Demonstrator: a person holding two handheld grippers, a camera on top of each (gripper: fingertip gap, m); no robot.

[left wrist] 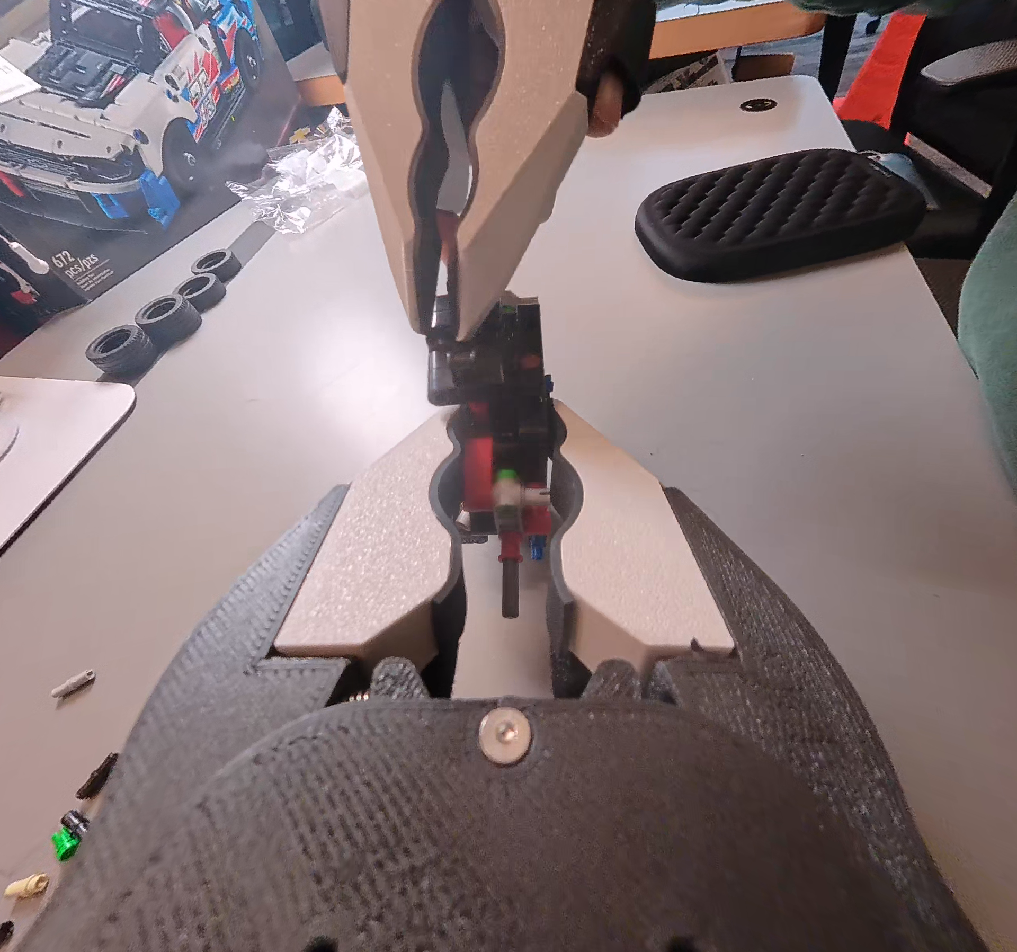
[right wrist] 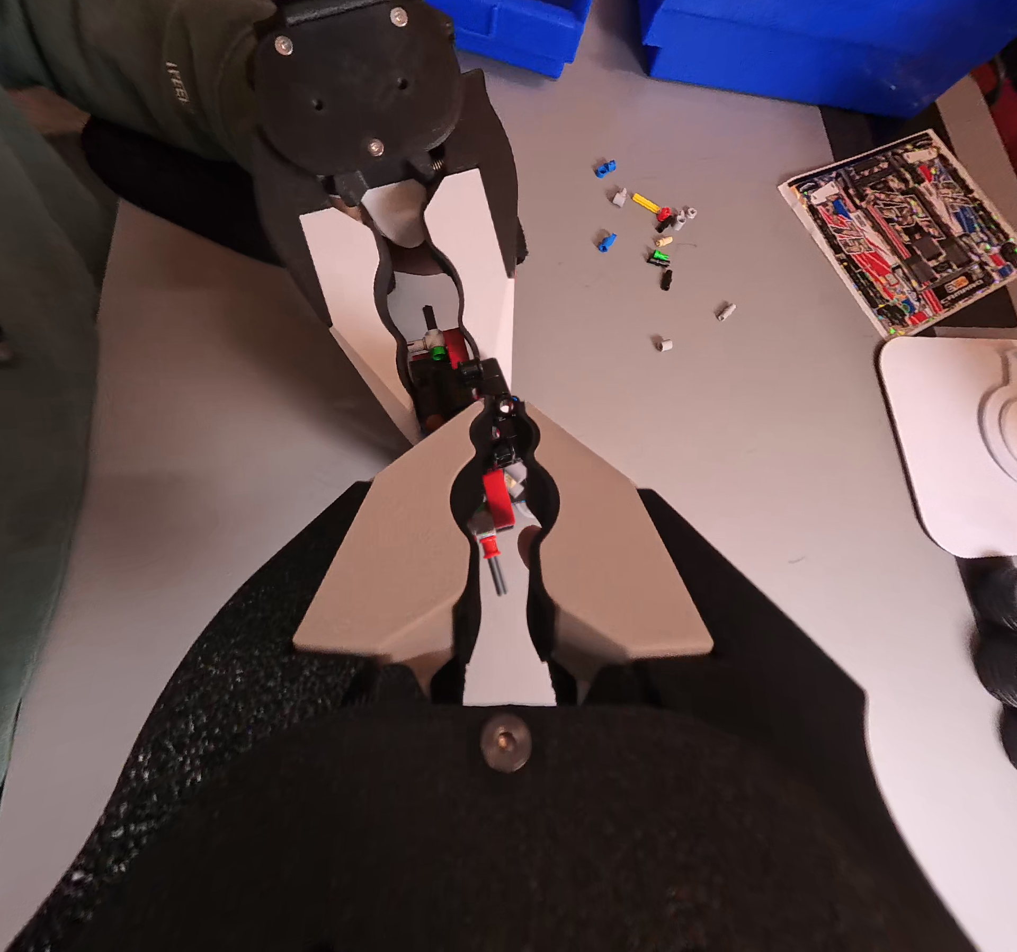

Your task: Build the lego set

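While both grippers meet over the grey table (left wrist: 715,375), I hold one small assembly in each. My left gripper (left wrist: 503,419) is closed narrow around the main sub-assembly (left wrist: 512,430), a black and red block with a dark axle (left wrist: 509,590) pointing back toward the wrist. My right gripper (right wrist: 503,413) is likewise closed narrow on a second sub-assembly (right wrist: 498,491), red and grey, with its own thin axle trailing toward the wrist.

The two grippers face each other almost tip to tip. In the left wrist view, the right gripper (left wrist: 443,328) comes down from above and ahead, its tips touching a black connector piece (left wrist: 446,369) at the far end of the main sub-assembly. The long axes of both assemblies lie roughly along their gripper fingers, so I judge the coming join must run along that shared line.

Both assemblies are held off the table. Loose small parts (right wrist: 655,232) lie well apart to the right, near a sticker sheet (right wrist: 908,232). Four tyres (left wrist: 165,314) stand beside the set's box (left wrist: 121,100).

Misalignment at the connector is the likely risk.
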